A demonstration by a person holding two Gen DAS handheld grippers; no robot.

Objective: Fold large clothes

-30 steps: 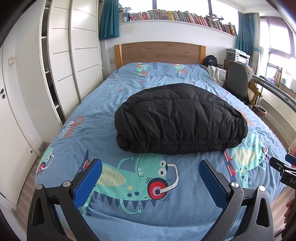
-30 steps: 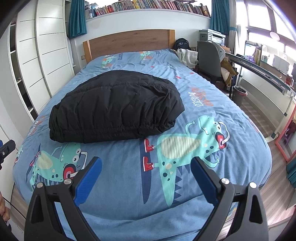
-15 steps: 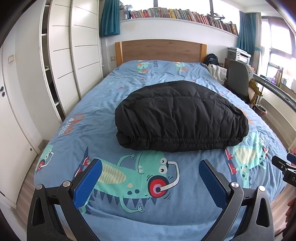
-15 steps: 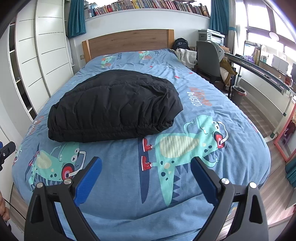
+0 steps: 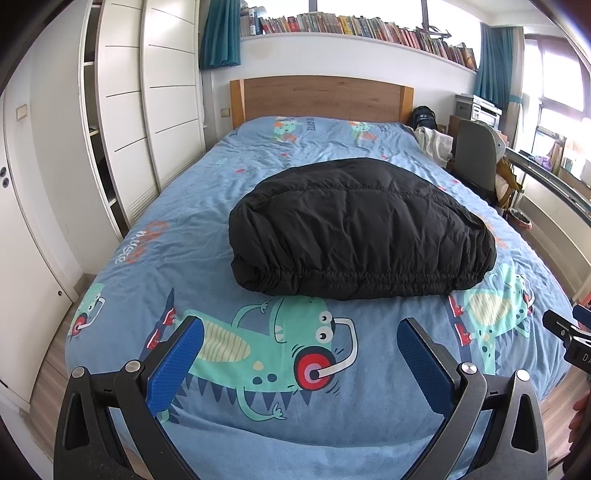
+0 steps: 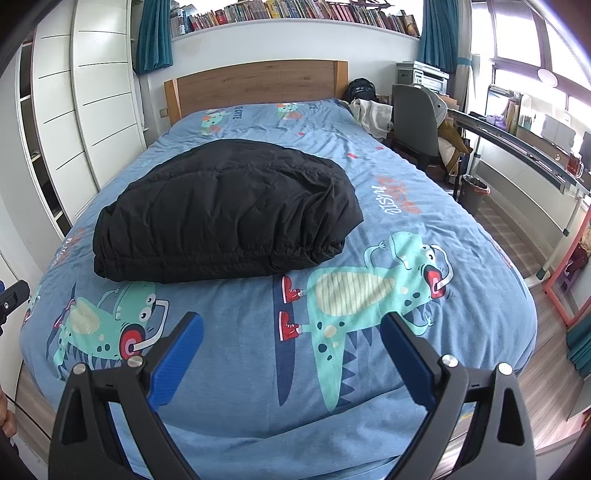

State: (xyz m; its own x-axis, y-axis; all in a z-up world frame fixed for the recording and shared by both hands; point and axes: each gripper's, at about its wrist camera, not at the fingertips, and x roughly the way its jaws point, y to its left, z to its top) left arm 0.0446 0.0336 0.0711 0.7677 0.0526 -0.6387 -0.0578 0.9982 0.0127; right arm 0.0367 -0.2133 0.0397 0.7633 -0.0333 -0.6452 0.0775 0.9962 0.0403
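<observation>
Black puffer jacket (image 5: 360, 232) folded, centre frame on bed (image 5: 192, 236). My left tongs (image 5: 300, 363) and right tongs (image 6: 291, 356) released, empty, low foreground. Risk: puffy fill springs fold open; slick shell slips if regripped.

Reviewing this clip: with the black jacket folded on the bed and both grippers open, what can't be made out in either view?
- Black jacket: sleeves, zip and collar are tucked inside the fold, hidden in both views.
- Bed under the jacket: covered.
- Book titles on the shelf: too small.
- Right gripper in the left wrist view: cut off by the right edge.
- Left gripper in the right wrist view: cut off by the left edge.
</observation>
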